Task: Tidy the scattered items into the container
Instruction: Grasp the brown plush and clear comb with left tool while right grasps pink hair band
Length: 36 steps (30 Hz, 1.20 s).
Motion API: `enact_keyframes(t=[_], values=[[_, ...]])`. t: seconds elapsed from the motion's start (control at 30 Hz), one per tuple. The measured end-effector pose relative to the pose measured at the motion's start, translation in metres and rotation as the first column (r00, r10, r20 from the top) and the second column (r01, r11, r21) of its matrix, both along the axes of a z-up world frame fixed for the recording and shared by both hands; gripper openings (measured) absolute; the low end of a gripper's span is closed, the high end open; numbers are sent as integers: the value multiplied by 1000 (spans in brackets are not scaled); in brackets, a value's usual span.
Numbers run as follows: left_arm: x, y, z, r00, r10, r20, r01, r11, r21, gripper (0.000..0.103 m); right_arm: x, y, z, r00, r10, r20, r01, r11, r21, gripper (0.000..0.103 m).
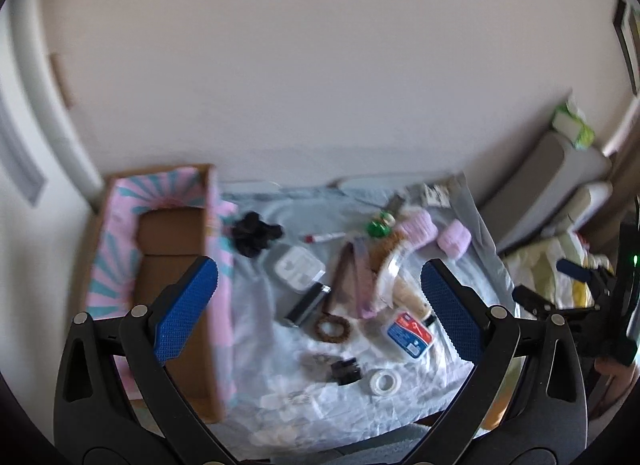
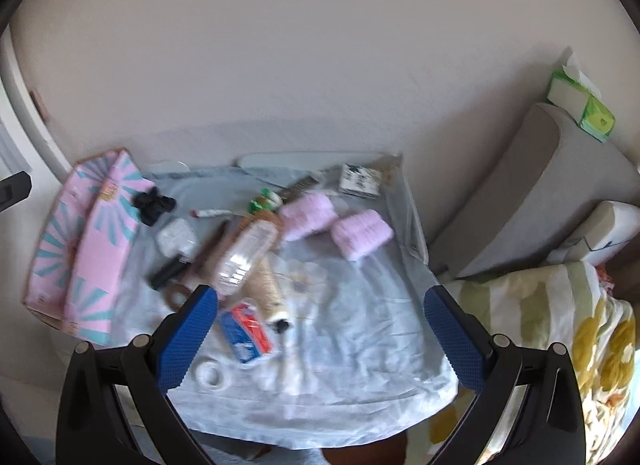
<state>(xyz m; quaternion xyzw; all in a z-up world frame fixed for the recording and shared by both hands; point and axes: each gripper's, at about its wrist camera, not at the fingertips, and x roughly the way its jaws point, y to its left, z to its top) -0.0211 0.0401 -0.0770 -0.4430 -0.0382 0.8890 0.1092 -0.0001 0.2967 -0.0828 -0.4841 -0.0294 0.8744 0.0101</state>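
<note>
Both of my tongs are spread wide and carry nothing. Through the left wrist camera, the left tongs (image 1: 320,307) hang above the surface (image 1: 400,393), which is draped in a pale blue sheet; one blue pad (image 1: 188,305) sits in front of the cardboard box (image 1: 172,241), the other pad in front of the sheet's right edge, and neither touches anything I can see. The box, pink and teal outside, stands open at the left edge of the surface, its brown inside bare as far as I can tell.

The scattered items lie on the sheet to the right of the box: a black scrunchie (image 1: 256,235) just beside the box wall, a red-capped marker (image 1: 324,238), a white case (image 1: 299,267), a dark rectangular object (image 1: 306,307), a brown hair ring (image 1: 332,330), a blue and red packet (image 1: 410,335), a roll of white tape (image 1: 385,382), a black clip (image 1: 346,371), and two pink fuzzy bundles (image 1: 452,240) toward the far right.

Through the right wrist camera, the right tongs (image 2: 321,327) hover over the near part of the sheet, fingers far apart, the left pad close over the packet (image 2: 245,335) and tape roll (image 2: 209,375). A clear plastic bottle (image 2: 246,257) lies tilted among the pile. The view is blurred, so smaller items are hard to name.
</note>
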Motion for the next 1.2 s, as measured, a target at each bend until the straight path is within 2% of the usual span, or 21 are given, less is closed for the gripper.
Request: enact_keyframes(t=[0.23, 0.4, 0.53, 0.77, 0.93, 1.0, 1.13, 1.17, 1.2], values=[[-36, 52, -78, 987, -80, 137, 76, 996, 39, 102, -26, 35, -38, 1000, 15, 10, -15, 1000, -13, 103], [-64, 83, -129, 974, -103, 204, 104, 995, 9, 102, -50, 52, -71, 999, 33, 26, -33, 999, -8, 103], [-81, 101, -156, 966, -121, 228, 132, 991, -35, 102, -69, 64, -96, 999, 27, 39, -26, 999, -27, 103], [-101, 126, -177, 962, -164, 218, 185, 979, -81, 102, -95, 72, -126, 997, 33, 70, -29, 998, -58, 103], [-115, 138, -189, 957, -186, 222, 209, 974, -84, 100, -109, 72, -141, 996, 51, 77, -47, 997, -54, 103], [-119, 140, -194, 955, -190, 228, 214, 973, -85, 93, -114, 73, -144, 996, 50, 77, -46, 998, -49, 103], [-119, 146, -195, 953, -208, 220, 240, 962, -130, 88, -119, 71, -147, 997, 52, 65, -49, 998, -46, 102], [-118, 148, -195, 951, -215, 220, 250, 957, -144, 81, -120, 71, -147, 997, 56, 62, -53, 997, -47, 96], [-116, 149, -196, 952, -216, 216, 254, 953, -165, 74, -121, 70, -148, 996, 62, 65, -59, 997, -46, 85]])
